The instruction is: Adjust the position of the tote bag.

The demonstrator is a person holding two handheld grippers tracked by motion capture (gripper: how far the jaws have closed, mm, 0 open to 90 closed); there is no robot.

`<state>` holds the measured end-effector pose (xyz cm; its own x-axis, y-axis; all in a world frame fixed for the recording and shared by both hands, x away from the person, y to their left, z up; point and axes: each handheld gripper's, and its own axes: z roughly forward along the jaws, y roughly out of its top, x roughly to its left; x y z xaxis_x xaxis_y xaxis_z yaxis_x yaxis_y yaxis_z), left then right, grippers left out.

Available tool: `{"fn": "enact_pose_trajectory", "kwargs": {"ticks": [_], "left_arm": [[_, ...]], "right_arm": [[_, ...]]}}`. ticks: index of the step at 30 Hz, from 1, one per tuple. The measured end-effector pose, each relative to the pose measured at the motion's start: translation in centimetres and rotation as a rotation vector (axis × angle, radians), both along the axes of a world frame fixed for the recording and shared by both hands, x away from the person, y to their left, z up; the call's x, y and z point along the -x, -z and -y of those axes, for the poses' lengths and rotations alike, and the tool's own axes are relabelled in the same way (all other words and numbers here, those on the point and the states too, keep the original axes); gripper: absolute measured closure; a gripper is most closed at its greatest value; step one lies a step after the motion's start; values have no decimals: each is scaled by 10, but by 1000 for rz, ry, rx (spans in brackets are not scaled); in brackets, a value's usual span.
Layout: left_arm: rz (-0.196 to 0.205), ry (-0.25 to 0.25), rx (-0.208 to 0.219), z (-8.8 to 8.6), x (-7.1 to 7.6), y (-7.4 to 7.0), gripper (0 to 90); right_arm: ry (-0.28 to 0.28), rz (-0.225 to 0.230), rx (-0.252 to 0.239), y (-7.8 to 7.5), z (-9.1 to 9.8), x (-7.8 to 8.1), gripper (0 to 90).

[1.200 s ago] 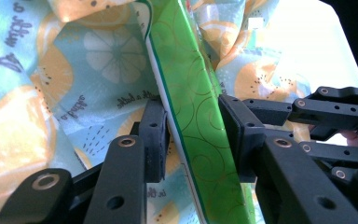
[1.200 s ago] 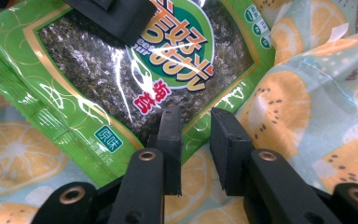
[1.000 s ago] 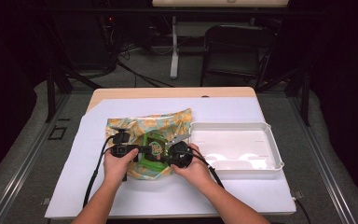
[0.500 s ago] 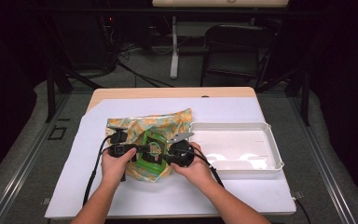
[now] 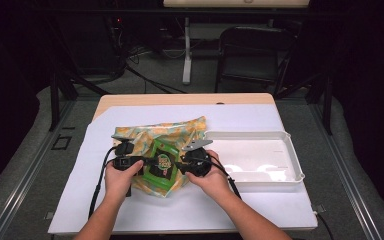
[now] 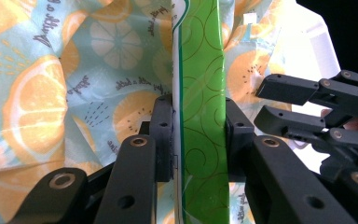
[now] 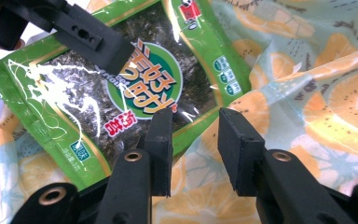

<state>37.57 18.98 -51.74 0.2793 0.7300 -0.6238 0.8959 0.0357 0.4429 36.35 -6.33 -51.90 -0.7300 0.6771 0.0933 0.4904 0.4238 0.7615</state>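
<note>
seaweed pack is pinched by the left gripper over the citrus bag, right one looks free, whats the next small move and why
Probably close the right gripper on a fold of the citrus-print bag. Its jaws have just been opening and stand apart with cloth between them, unpressed. The left gripper clamps the green seaweed pack on edge, so the bag likely needs holding before the pack slides in.

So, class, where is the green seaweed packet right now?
High view: the seaweed packet lies on the citrus-print bag, left of the white tray, between both grippers.
</note>
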Motion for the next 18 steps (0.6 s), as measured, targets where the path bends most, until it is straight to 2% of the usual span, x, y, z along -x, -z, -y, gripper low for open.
{"fn": "enact_pose_trajectory", "kwargs": {"ticks": [10,11,13,18], "left_arm": [[33,9,-20,-3,6,-6,714],[28,4,-17,-3,7,-7,714],[42,9,-28,-4,8,-7,714],[47,1,-18,-4,12,-10,714]], "right_arm": [[0,11,-33,-4,4,0,644],[1,10,-37,-5,5,0,644],[1,14,-43,-6,6,0,641],[4,14,-55,-7,8,-1,633]]}}
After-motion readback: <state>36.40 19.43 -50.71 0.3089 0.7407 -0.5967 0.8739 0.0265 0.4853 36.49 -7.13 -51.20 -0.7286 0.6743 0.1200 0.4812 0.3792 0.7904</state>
